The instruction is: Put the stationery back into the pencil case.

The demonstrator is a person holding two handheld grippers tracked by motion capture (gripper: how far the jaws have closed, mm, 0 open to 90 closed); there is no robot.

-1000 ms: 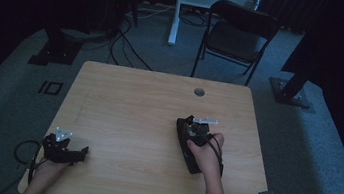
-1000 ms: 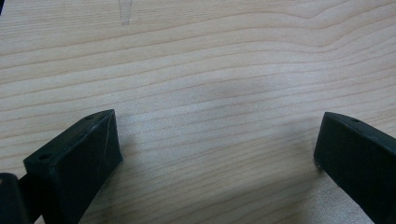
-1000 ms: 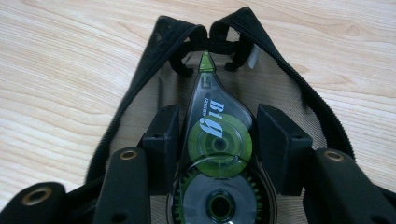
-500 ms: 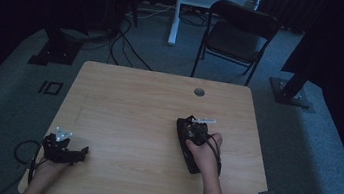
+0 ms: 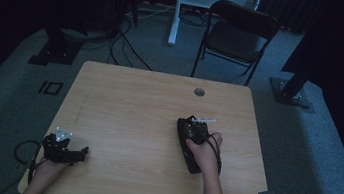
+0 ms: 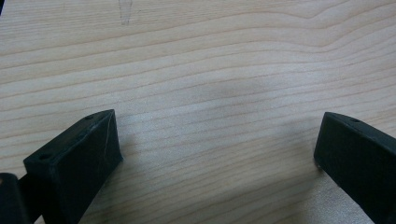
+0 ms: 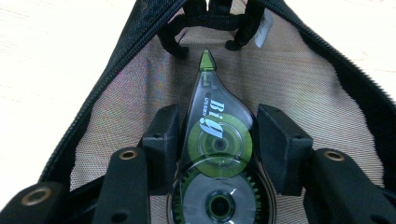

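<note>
A clear correction tape dispenser with green wheels sits between the jaws of my right gripper, which is shut on its two sides. Its green tip points into an open black zip pouch with a brown mesh lining. In the high view the right gripper is right of the table's middle, over the dark pouch. My left gripper rests near the front left corner. Its jaws stand wide open over bare wood with nothing between them.
The wooden table has a round cable hole near its far edge. A black folding chair and a white desk leg stand behind it. Cables lie on the grey carpet at the far left.
</note>
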